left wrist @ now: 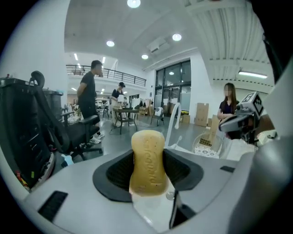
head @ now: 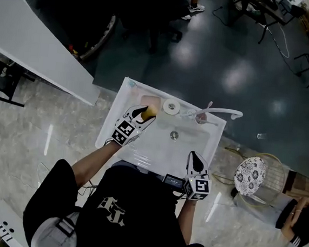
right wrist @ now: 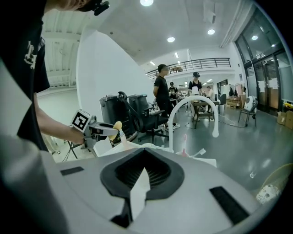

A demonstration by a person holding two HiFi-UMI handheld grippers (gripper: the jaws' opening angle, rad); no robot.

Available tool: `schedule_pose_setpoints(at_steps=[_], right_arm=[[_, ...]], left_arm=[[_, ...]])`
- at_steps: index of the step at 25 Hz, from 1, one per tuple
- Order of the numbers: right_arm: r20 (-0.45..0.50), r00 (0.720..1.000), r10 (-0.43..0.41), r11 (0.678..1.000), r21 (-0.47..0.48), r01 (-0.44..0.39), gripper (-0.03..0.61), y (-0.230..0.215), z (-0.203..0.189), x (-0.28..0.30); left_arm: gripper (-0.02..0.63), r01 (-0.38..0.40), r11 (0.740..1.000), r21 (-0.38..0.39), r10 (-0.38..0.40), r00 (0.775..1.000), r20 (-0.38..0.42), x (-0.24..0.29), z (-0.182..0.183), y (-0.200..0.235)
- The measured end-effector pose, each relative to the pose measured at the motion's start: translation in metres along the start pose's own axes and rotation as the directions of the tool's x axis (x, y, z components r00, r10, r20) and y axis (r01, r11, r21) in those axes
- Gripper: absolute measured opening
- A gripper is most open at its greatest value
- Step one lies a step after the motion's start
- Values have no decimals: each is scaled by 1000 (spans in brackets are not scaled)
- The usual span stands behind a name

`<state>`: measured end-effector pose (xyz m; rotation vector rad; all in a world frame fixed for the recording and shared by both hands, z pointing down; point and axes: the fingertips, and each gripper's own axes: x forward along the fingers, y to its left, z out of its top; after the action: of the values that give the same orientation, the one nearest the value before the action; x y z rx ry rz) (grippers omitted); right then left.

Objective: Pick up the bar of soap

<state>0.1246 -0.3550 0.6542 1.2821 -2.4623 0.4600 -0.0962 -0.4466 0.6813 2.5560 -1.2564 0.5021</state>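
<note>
Looked like a big open-plan lab or test hall, held a white washbasin (head: pixel 153 145) freestanding on polished dark floor (head: pixel 215 55), kept office chairs (left wrist: pixel 75 132), work tables (left wrist: pixel 126 111), cardboard boxes (left wrist: pixel 202 114), showed a railed mezzanine (right wrist: pixel 201 63), recessed ceiling lights (left wrist: pixel 176 37), tall glazed wall (left wrist: pixel 176 89).

The head view looks steeply down from above the person onto the sink (head: pixel 160 145) close below. The left gripper view rides the left gripper (head: pixel 148 113) over the sink's far left, facing level into the hall. The right gripper view rides the right gripper (head: pixel 194 154) at the near edge, facing far. All three share the faucet (head: pixel 223 112)
</note>
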Motion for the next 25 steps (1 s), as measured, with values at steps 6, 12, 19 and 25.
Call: schedule_pose_setpoints(at_steps=[6, 12, 19, 25], right_arm=[[60, 995, 84, 996, -15, -83, 3, 7, 22, -2], [140, 982, 126, 992, -41, -121, 3, 16, 51, -18], [175, 975, 136, 990, -68, -126, 3, 16, 73, -29], [187, 974, 131, 989, -86, -116, 3, 20, 86, -37]], left_arm=[[198, 1, 1000, -18, 2, 983, 186, -48, 64, -42], [198, 11, 999, -34, -1, 955, 297, -85, 88, -76], [198, 4, 999, -51, 13, 947, 322, -95, 90, -90], [198, 4, 997, -78, 22, 943, 332, -98, 87, -94]])
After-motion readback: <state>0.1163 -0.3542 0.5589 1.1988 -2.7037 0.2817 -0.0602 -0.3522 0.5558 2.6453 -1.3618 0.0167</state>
